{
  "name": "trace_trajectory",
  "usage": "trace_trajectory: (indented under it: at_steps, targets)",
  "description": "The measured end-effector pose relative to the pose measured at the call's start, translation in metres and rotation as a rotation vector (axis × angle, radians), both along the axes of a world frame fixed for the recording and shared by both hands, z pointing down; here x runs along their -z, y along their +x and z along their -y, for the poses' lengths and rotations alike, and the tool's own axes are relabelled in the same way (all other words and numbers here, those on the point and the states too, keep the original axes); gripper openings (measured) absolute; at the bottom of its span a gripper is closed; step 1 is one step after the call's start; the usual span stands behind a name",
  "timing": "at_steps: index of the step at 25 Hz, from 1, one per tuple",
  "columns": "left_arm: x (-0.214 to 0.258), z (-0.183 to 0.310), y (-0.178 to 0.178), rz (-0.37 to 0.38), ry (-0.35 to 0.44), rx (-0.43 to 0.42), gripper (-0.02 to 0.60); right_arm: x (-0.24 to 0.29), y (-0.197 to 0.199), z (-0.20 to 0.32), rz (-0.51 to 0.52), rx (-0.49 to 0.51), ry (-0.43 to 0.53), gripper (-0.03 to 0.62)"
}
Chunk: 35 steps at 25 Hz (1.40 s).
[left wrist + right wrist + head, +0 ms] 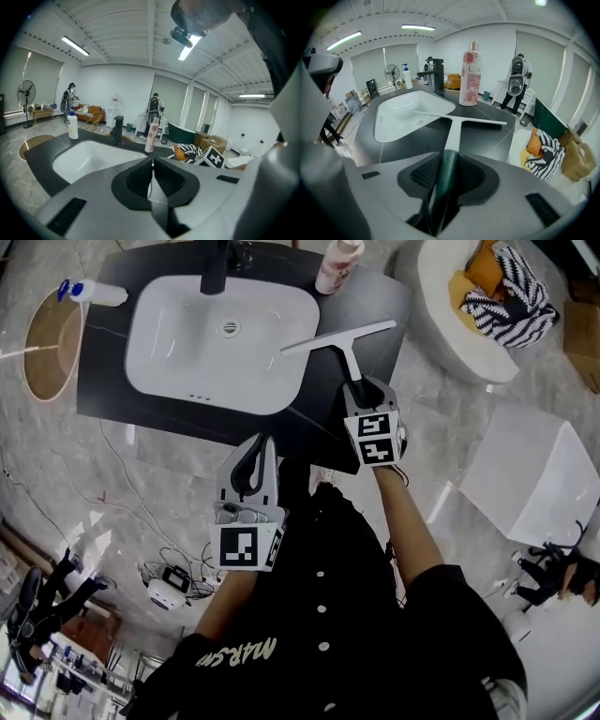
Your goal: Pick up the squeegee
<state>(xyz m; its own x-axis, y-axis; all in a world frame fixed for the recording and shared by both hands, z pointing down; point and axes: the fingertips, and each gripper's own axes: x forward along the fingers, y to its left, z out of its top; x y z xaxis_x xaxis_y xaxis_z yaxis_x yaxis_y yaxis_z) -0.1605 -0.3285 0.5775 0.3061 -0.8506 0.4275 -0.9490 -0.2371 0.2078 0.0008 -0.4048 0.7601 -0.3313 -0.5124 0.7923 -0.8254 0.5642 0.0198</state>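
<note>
Squeegee (349,354) is lying on the counter (112,381), right of the sink (159,352). Its handle is clasped, seemingly firmly, by the right gripper (361,388). The left gripper (256,448) is closed and empty. Next, a lift is required.

Access from the front edge of the dark countertop (105,376) is clear, and the white basin (202,352) lies open from above. The rear edge is obstructed: a black faucet (217,268) stands behind the basin, a pink bottle (337,263) at the back right and a white spray bottle (96,292) at the back left corner. The strip right of the basin is taken up by the squeegee (349,348), its blade reaching over the basin rim.
</note>
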Motion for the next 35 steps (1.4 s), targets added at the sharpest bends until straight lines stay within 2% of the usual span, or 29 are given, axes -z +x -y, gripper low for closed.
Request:
trace_trajectory:
  at_steps: [3, 7, 15, 20, 27, 35]
  targets:
    - [-0.004, -0.002, -0.002, -0.001, -0.006, 0.002, 0.021, -0.002, -0.001, 0.0, 0.019, -0.01, 0.0, 0.107]
    - [0.002, -0.005, -0.001, 0.002, 0.006, 0.001, 0.021, 0.011, 0.008, 0.0, -0.038, 0.006, 0.009, 0.092]
    - [0.04, 0.003, 0.007, 0.009, 0.102, 0.0, 0.021, 0.063, 0.012, 0.005, -0.051, 0.079, 0.112, 0.089]
    - [0.068, 0.005, 0.013, 0.023, 0.17, -0.005, 0.021, 0.119, 0.016, 0.008, 0.004, 0.086, 0.231, 0.089]
    - [0.116, 0.01, 0.022, 0.041, 0.274, -0.006, 0.021, 0.225, 0.015, 0.008, 0.098, 0.101, 0.437, 0.089]
    - [0.172, 0.012, 0.036, 0.061, 0.407, -0.018, 0.021, 0.329, 0.023, -0.016, 0.239, 0.045, 0.647, 0.089]
